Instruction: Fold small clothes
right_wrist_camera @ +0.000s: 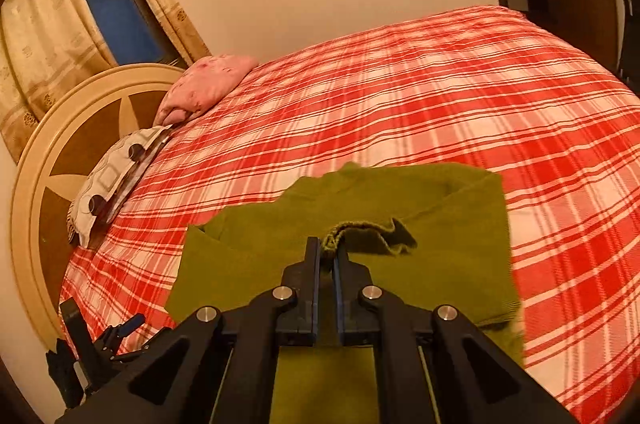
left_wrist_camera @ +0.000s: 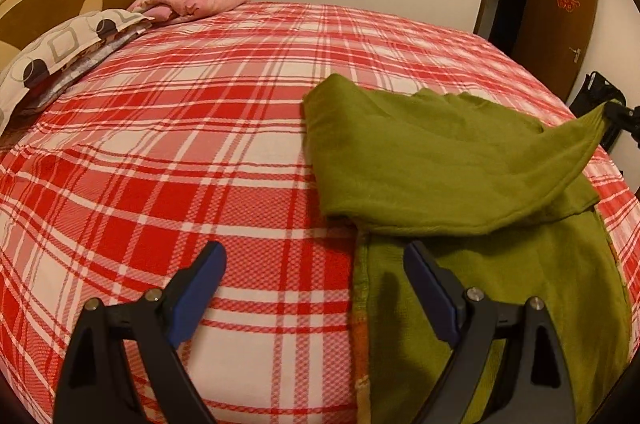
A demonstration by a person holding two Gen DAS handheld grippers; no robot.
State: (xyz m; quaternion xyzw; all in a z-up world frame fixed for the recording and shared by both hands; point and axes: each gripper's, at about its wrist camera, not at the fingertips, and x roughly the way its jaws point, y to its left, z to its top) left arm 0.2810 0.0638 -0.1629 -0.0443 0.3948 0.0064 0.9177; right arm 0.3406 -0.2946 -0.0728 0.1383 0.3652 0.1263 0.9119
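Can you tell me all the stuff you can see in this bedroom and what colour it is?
Olive-green knit garment: one, green, on the bed's near right, one edge lifted.
Plaid bed cover: one, red and white, over the whole bed.
Pink pillow: one, pink, by the headboard.
Circle-patterned pillow: one, grey-white, beside the pink one.
Round headboard: one, cream and brown.
Curtains: beige, around the window.
Wooden door: one, brown, far right.
Left gripper: black and blue, open, above the bed.
Right gripper: black and blue, shut on the garment's edge.
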